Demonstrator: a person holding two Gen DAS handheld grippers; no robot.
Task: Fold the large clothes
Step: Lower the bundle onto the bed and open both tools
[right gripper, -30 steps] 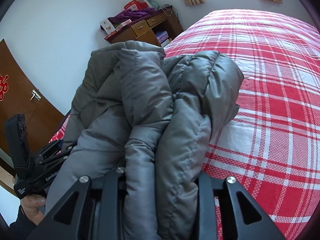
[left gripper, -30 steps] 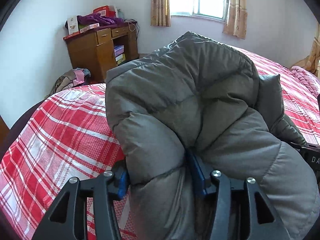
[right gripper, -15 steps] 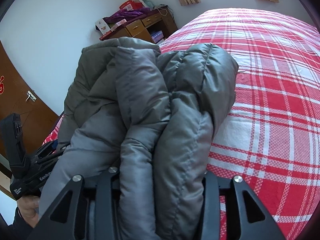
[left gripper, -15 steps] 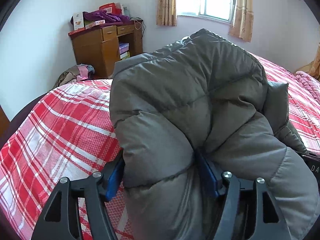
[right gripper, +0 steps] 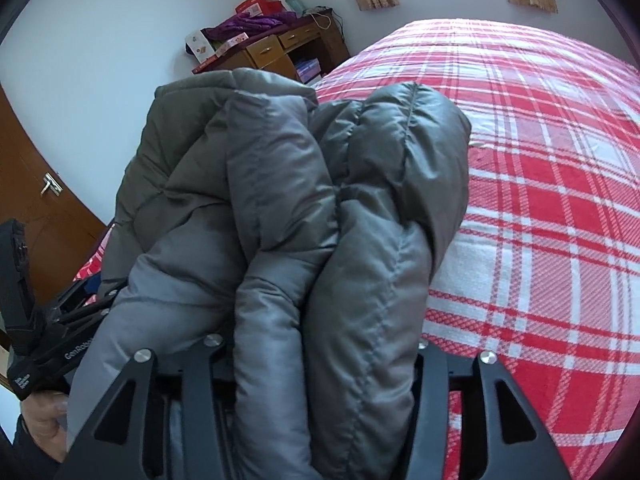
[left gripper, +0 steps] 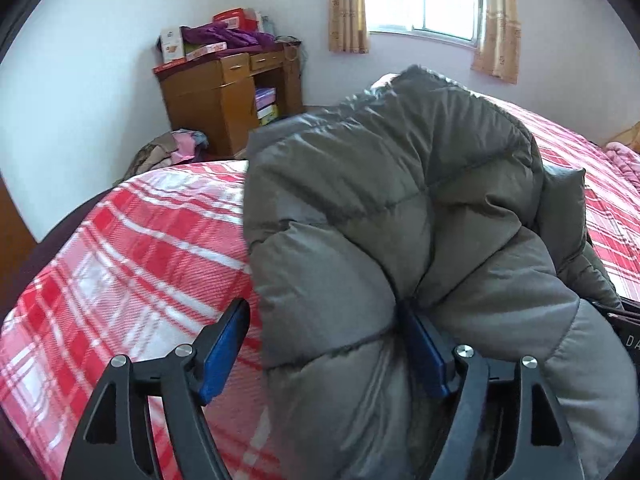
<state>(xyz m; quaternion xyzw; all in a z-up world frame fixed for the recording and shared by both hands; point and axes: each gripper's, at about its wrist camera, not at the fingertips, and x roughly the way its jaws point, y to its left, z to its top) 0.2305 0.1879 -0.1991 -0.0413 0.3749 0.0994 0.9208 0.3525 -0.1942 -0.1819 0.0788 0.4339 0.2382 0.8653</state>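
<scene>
Jacket (left gripper: 400, 220) on bed (left gripper: 132, 248)

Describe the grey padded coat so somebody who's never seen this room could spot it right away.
Find the bed with the red and white checked cover. At its near edge a bulky bundle lies in front of both cameras: the grey padded coat, quilted in puffy stitched sections and folded over on itself. It is the only grey, puffy thing on the bed, unlike the purple clothes piled on the wooden desk.
</scene>
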